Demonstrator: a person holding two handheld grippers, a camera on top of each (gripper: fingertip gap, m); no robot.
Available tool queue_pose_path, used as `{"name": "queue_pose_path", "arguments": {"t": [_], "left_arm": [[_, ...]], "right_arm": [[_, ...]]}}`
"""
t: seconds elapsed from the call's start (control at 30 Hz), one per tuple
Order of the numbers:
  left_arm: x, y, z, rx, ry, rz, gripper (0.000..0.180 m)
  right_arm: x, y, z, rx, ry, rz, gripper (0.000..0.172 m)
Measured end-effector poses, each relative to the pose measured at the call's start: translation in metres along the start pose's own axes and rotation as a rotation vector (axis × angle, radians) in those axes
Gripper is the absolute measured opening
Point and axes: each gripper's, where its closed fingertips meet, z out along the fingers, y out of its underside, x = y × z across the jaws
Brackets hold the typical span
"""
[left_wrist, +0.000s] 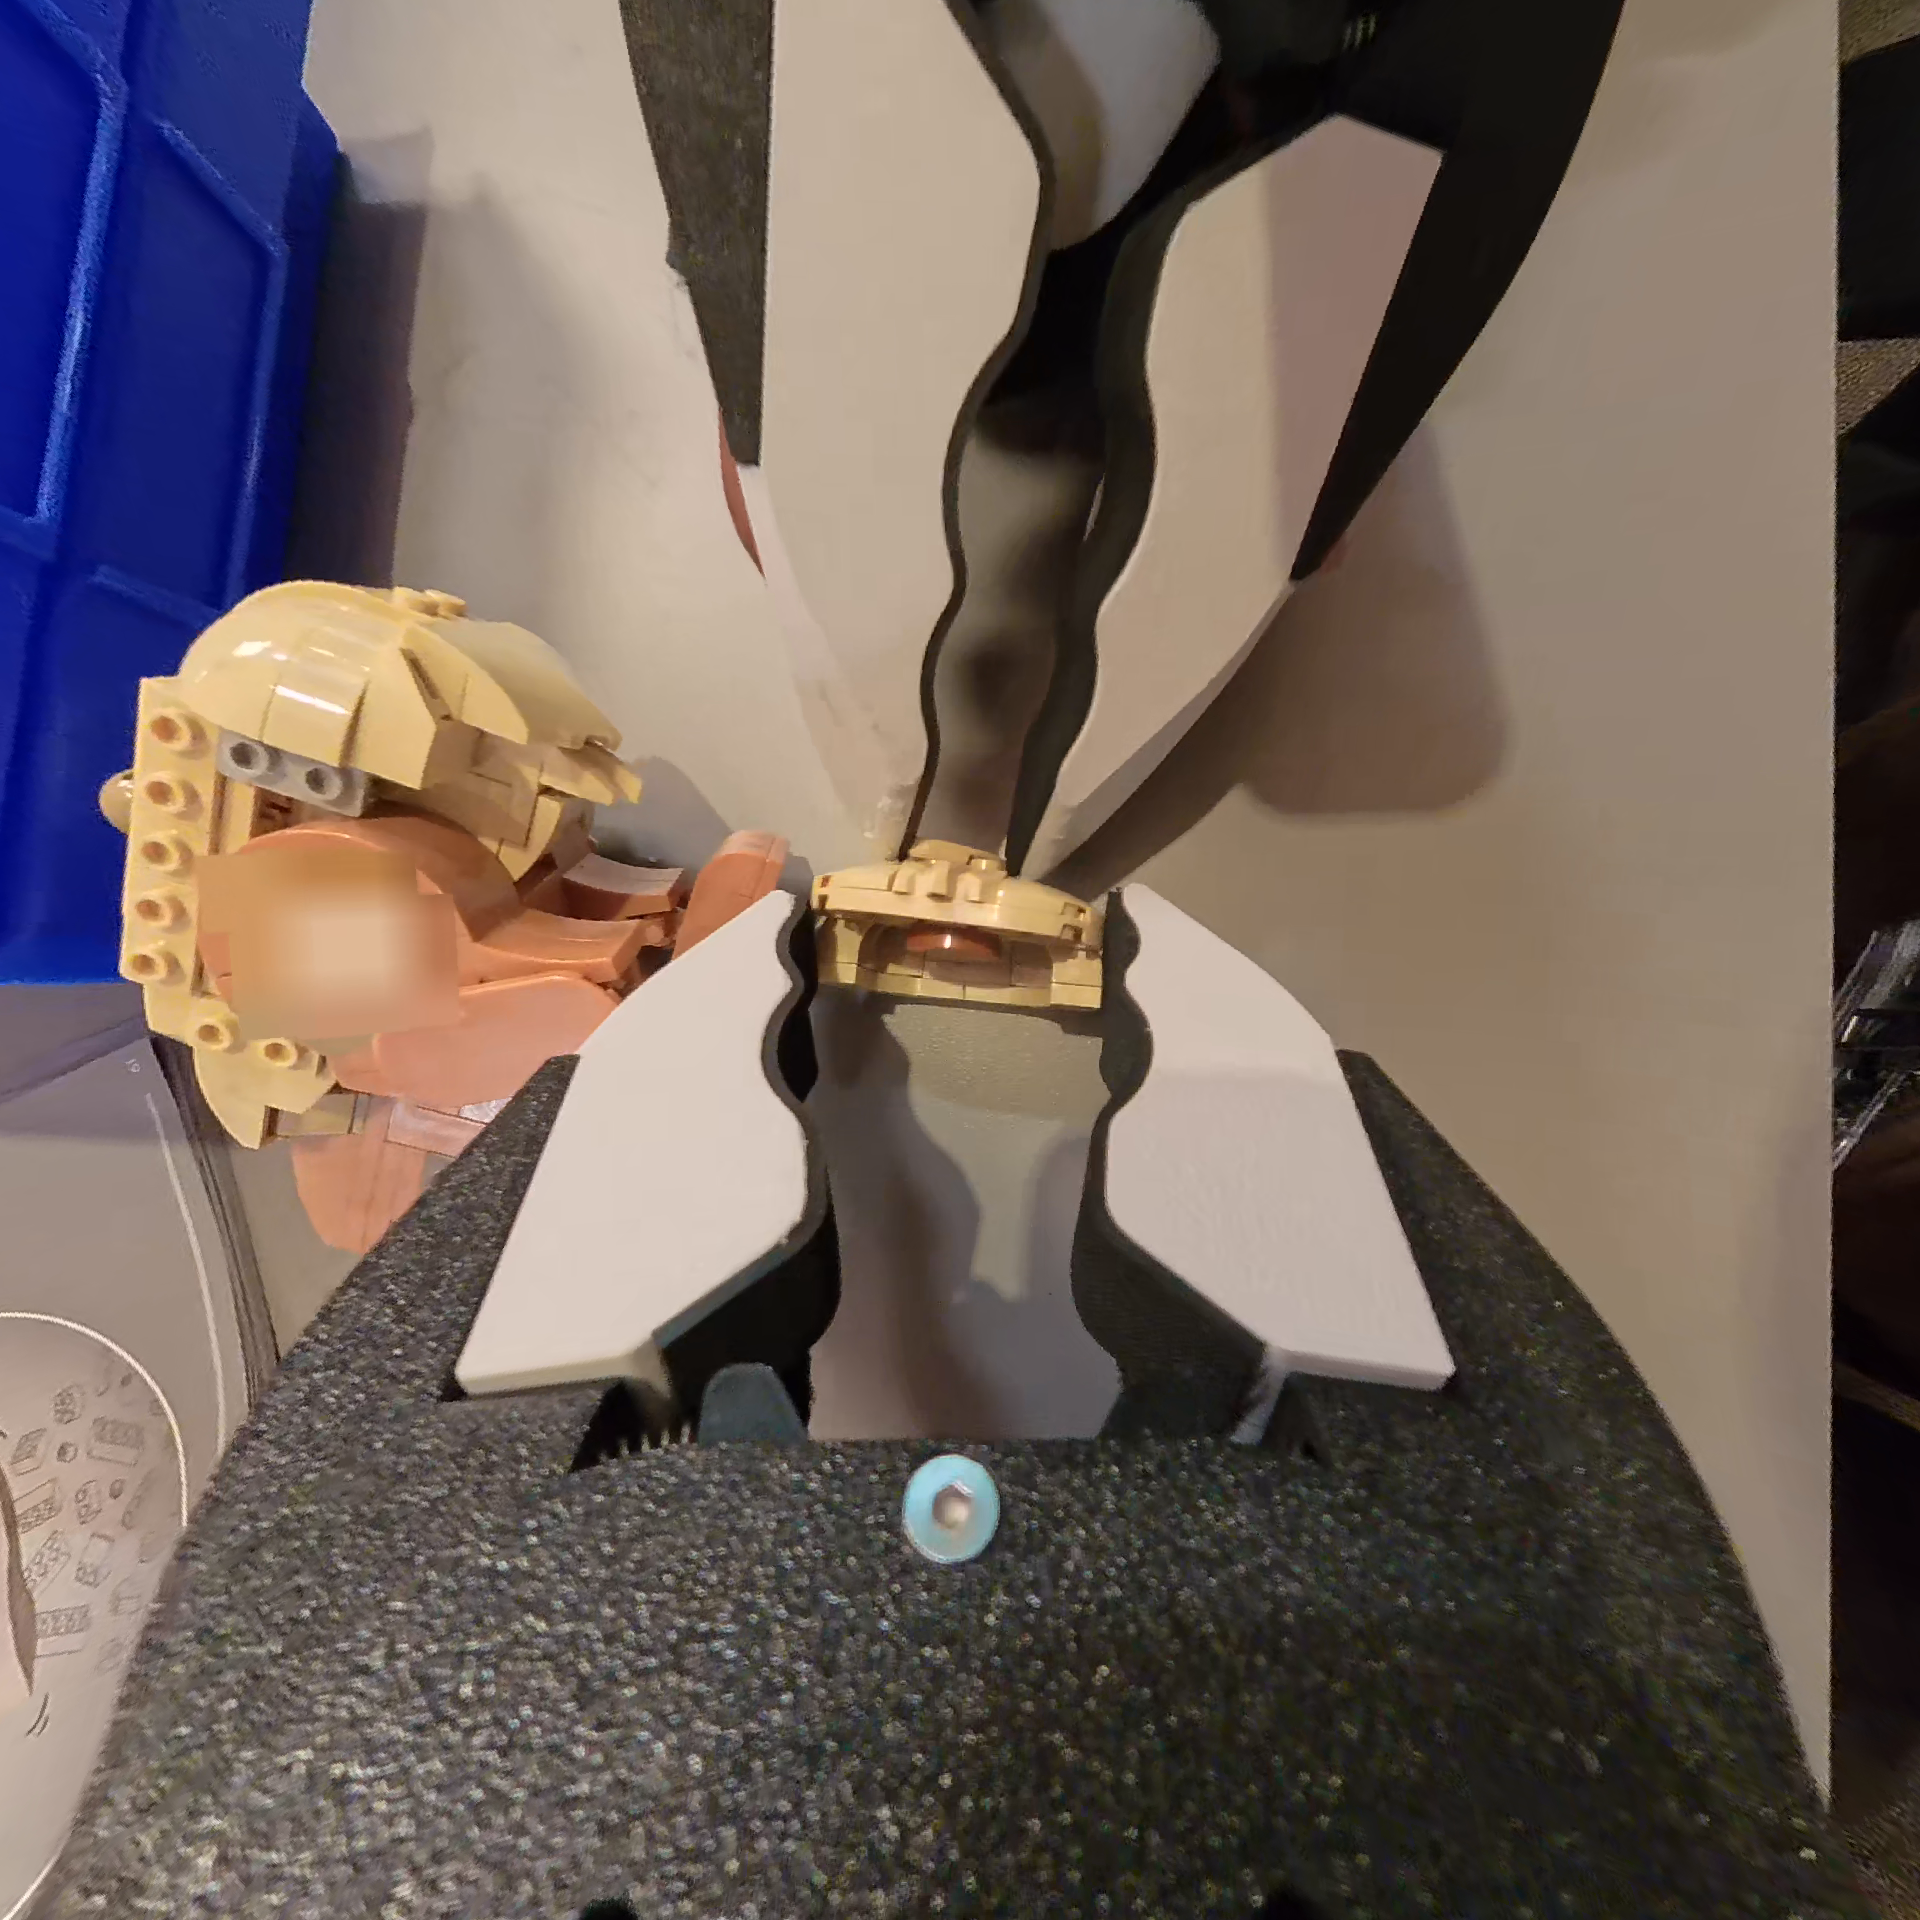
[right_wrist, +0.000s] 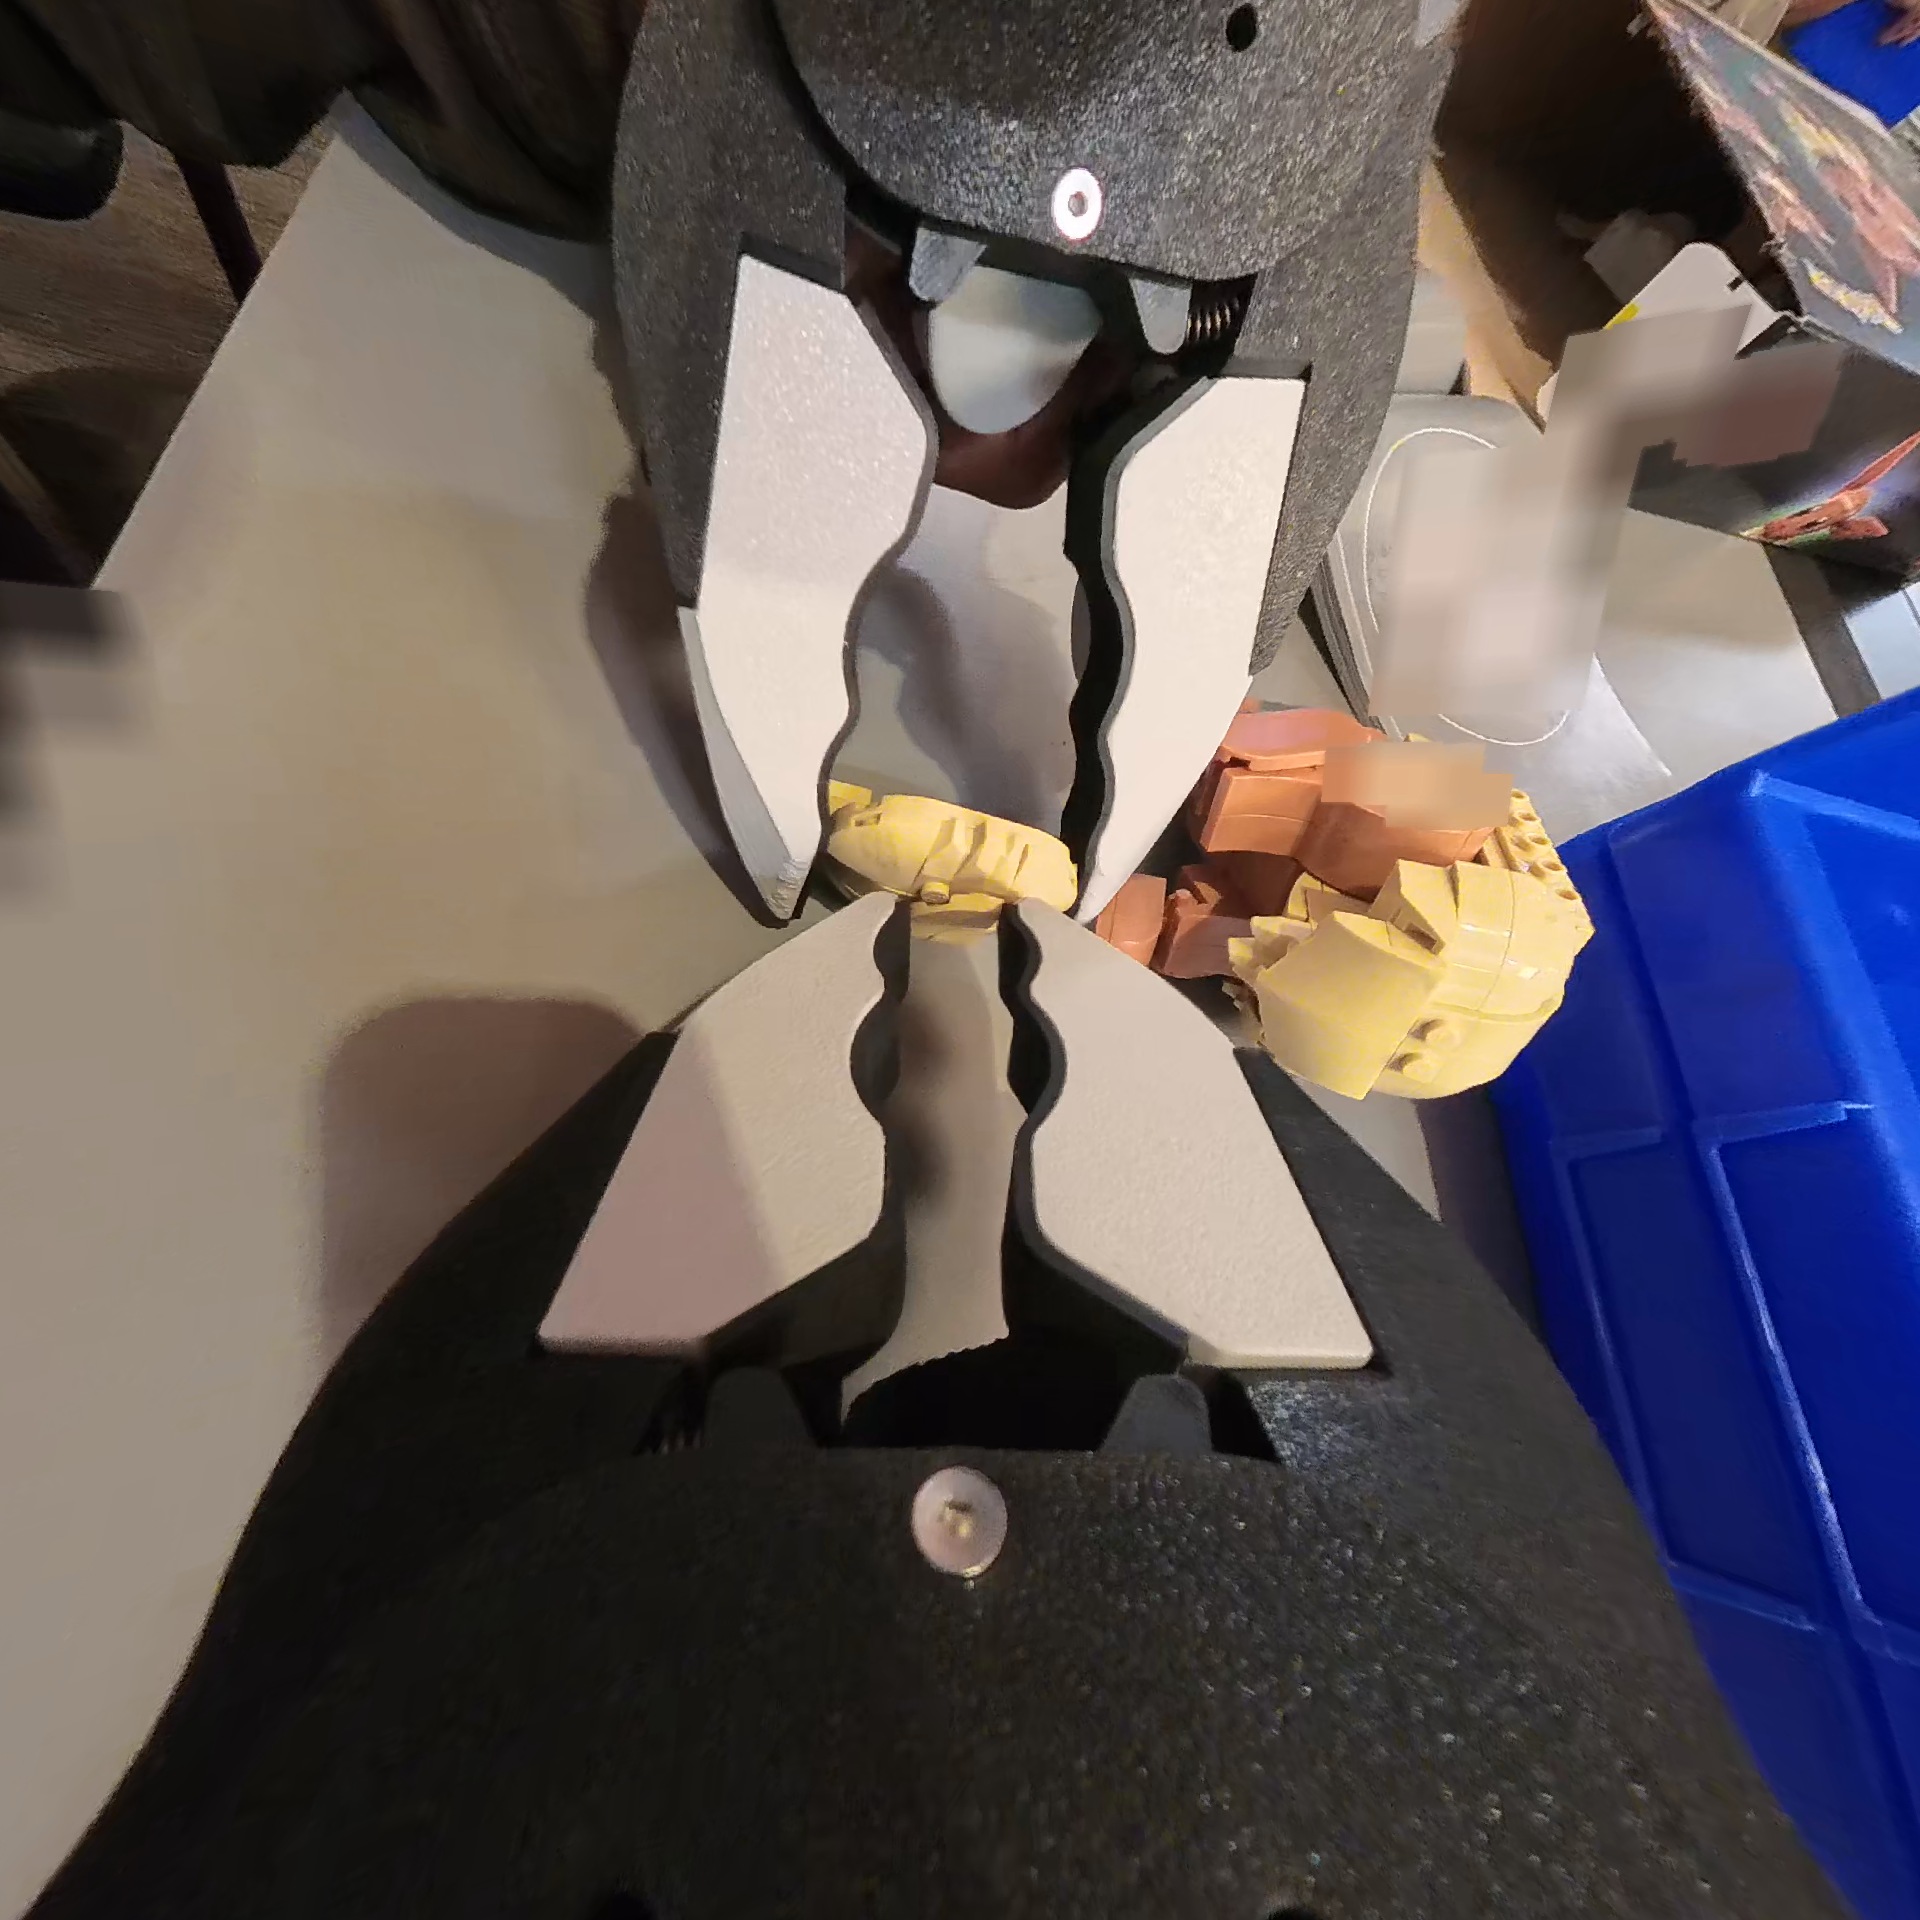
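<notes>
A small round tan brick assembly (left_wrist: 956, 935) with a brown piece inside is held between the fingertips of my left gripper (left_wrist: 956, 920). Both pads press on its sides. My right gripper (left_wrist: 961, 847) comes from the opposite side. Its narrow-set fingertips pinch the raised tan part on the assembly's far edge. In the right wrist view, my right gripper (right_wrist: 954, 914) closes on that tan part of the assembly (right_wrist: 935, 842), and my left gripper (right_wrist: 935, 883) grips it from beyond. The assembly is just above the white table (left_wrist: 1558, 935).
A larger brick figure (left_wrist: 343, 852) with tan hair and salmon parts lies on the table to the left; it also shows in the right wrist view (right_wrist: 1382, 935). A blue bin (left_wrist: 135, 416) stands behind it. A printed booklet (left_wrist: 83, 1455) lies nearby. A cardboard box (right_wrist: 1766, 156) is at the table's end. The grippers are tip to tip, or close to it.
</notes>
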Motion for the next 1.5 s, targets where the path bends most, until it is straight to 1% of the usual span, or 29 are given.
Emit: {"name": "queue_pose_path", "arguments": {"t": [0.4,0.43,0.47,0.53,0.67,0.8,0.83,1.1,1.2,1.5], "left_arm": [[0.000,0.000,0.000,0.025,0.018,-0.015,0.053],[0.000,0.000,0.000,0.024,0.020,-0.016,0.053],[0.000,0.001,-0.001,0.023,0.026,-0.021,0.053],[0.000,0.001,-0.002,0.030,0.031,-0.030,0.053],[0.000,0.001,-0.002,0.026,0.028,-0.027,0.053],[0.000,0.001,-0.002,0.026,0.026,-0.022,0.053],[0.000,0.001,-0.002,0.026,0.024,-0.020,0.053],[0.001,0.000,0.000,0.015,0.011,0.002,0.053],[0.000,0.000,0.000,0.012,0.003,-0.004,0.053],[0.001,0.000,0.000,0.026,0.016,-0.004,0.054]], "right_arm": [[0.001,0.002,-0.002,0.001,-0.017,0.037,0.013],[0.003,0.003,-0.003,-0.002,-0.013,0.041,0.011],[0.005,0.006,-0.003,-0.016,0.000,0.044,0.000],[0.007,0.005,-0.006,0.005,-0.002,0.058,0.001],[0.010,0.002,-0.007,0.029,-0.007,0.088,0.007],[0.005,0.002,-0.004,0.011,-0.031,0.086,0.027],[0.003,0.001,-0.003,0.011,-0.042,0.091,0.030],[0.001,0.000,0.003,-0.017,-0.048,0.091,0.026],[-0.001,0.002,0.003,-0.032,-0.043,0.063,0.017],[-0.002,0.003,0.002,-0.019,-0.056,0.067,0.015]]}}
